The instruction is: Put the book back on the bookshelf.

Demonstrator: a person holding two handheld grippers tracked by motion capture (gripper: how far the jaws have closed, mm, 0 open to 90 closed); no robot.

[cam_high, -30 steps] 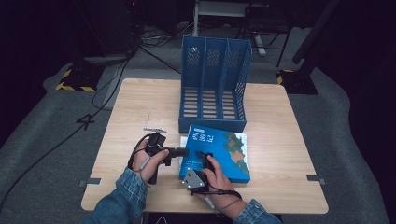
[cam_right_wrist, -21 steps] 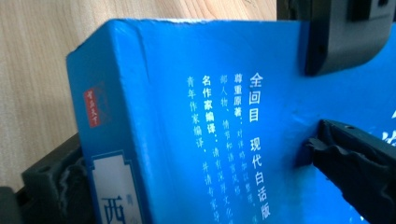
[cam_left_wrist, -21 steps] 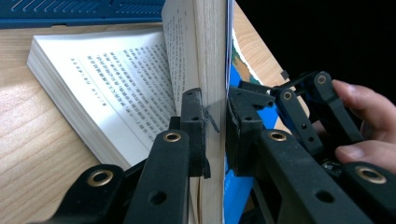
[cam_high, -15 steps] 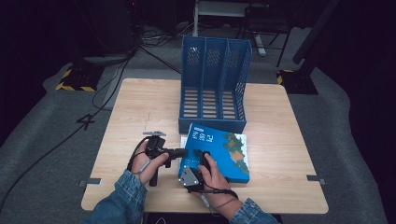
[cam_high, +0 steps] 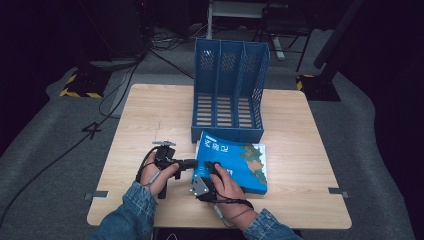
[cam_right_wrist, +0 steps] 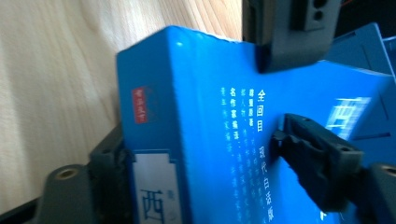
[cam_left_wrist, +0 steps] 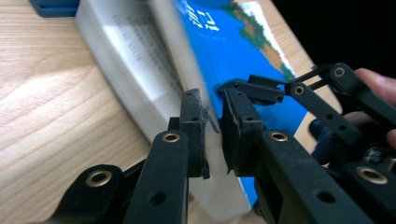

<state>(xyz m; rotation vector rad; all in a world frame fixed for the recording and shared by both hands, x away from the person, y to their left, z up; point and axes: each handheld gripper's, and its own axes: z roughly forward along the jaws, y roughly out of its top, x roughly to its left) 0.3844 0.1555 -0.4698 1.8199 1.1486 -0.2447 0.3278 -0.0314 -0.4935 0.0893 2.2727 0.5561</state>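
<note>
Item: blue book point(cam_high: 235, 162), thick softcover, lying near the front of the desk point(cam_high: 310, 150); front cover lifted along its left edge, seen from the person's seat; text block flat on the wood.

Left hand-held gripper point(cam_left_wrist: 212, 122): just left of the book, pointing level across at its open side; jaws drawn narrow, pinching the raised edge of the cover between the pads; white page block point(cam_left_wrist: 140, 60) just beyond and beneath the tips.

Right hand-held gripper point(cam_right_wrist: 196, 154): at the book's near left corner, coming in from the person's side; jaws have just been closing, the spine end of the book between them, one jaw under it and one over the cover; whether the pads already press cannot be told.

Long axis of the book: runs away from the right hand-held gripper, slantwise toward the back of the desk; the spine faces that gripper.

Blue file rack point(cam_high: 229, 92): three slots, upright, open toward the person; straight ahead of both hand-held grippers, just beyond the book's far edge.

Judgement: the right hand is nearer the book's weight; the lift probably turns on its grip at the spine end, the long axis then swinging upright to enter a slot.
</note>
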